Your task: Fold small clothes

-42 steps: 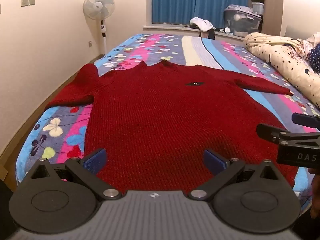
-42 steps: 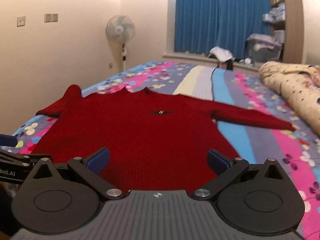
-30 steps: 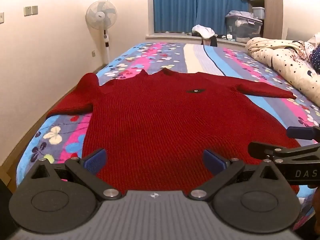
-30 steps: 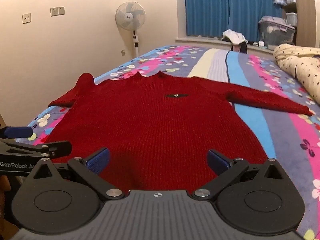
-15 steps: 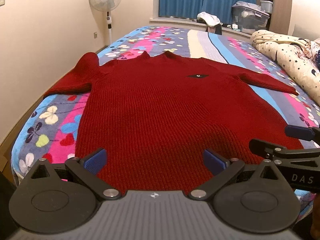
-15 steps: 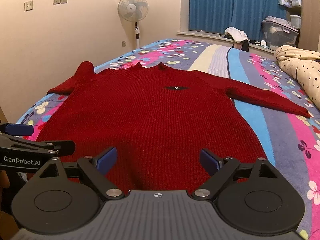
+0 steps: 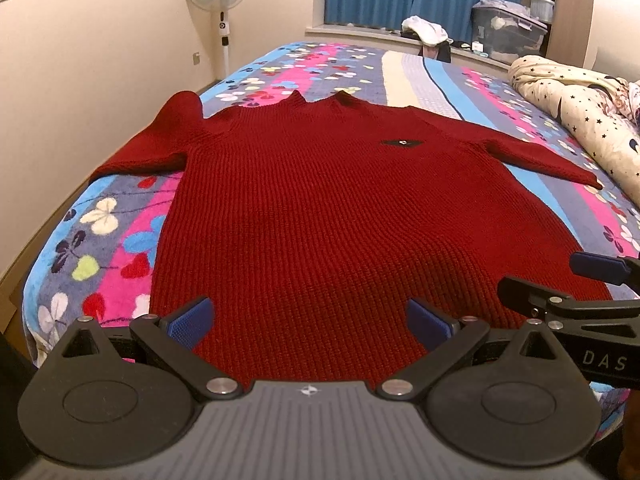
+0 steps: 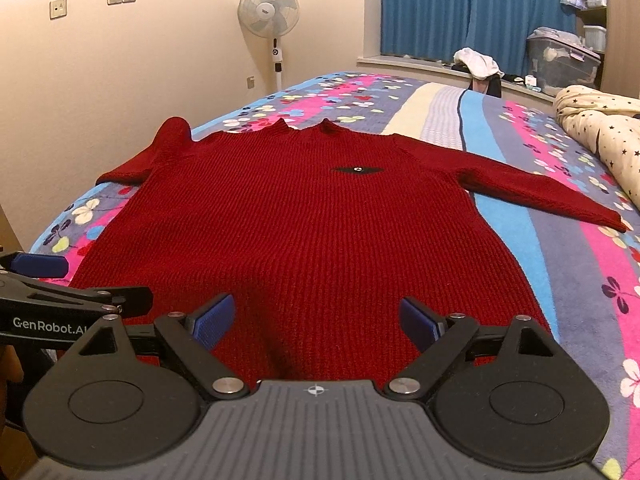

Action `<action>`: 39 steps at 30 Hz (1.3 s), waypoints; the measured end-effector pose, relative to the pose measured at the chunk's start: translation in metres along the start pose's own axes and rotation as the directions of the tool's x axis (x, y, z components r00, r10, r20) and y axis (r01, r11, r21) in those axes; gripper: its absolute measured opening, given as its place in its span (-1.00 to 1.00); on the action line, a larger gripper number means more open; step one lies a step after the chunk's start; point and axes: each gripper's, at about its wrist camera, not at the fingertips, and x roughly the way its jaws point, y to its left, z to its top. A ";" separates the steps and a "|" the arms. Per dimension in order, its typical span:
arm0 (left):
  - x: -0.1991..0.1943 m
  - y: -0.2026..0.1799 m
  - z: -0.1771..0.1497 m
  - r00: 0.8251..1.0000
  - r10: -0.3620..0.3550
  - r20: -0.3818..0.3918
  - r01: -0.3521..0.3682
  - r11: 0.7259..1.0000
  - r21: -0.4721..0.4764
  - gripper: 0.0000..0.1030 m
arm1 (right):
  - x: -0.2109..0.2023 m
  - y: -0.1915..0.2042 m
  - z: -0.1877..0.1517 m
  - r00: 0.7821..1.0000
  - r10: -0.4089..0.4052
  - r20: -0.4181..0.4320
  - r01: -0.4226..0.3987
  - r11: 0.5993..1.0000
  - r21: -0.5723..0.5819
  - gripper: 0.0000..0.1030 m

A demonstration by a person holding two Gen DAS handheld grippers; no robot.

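A dark red knitted sweater (image 7: 340, 208) (image 8: 312, 232) lies flat and face up on the bed, collar away from me, both sleeves spread sideways. My left gripper (image 7: 308, 322) hovers open over the hem near its left side, nothing between its blue pads. My right gripper (image 8: 316, 322) is open over the hem further right, also holding nothing. Each gripper shows at the edge of the other's view: the right one (image 7: 576, 280) at the left wrist view's right side, the left one (image 8: 68, 280) at the right wrist view's left side.
The bed has a flowered, striped cover (image 7: 120, 240). A rolled cream quilt with stars (image 7: 580, 108) lies along the bed's right side. A standing fan (image 8: 274, 20) is by the left wall. Blue curtains, a storage box (image 8: 560, 60) and clothes sit at the window ledge.
Both views have tipped down toward the sweater's hem and shifted slightly. The right gripper's pads have come a little closer together. The sweater has not moved.
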 end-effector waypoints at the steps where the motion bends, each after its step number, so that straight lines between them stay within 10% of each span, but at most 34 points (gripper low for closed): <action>1: 0.000 0.000 0.000 1.000 0.000 0.000 0.000 1.000 0.000 0.99 | 0.000 -0.001 0.000 1.000 0.000 0.000 0.000 1.000 0.000 0.75; 39: 0.000 0.003 0.000 1.000 0.006 -0.006 -0.006 1.000 -0.017 0.99 | 0.000 0.000 0.004 1.000 -0.003 0.004 0.003 1.000 0.009 0.75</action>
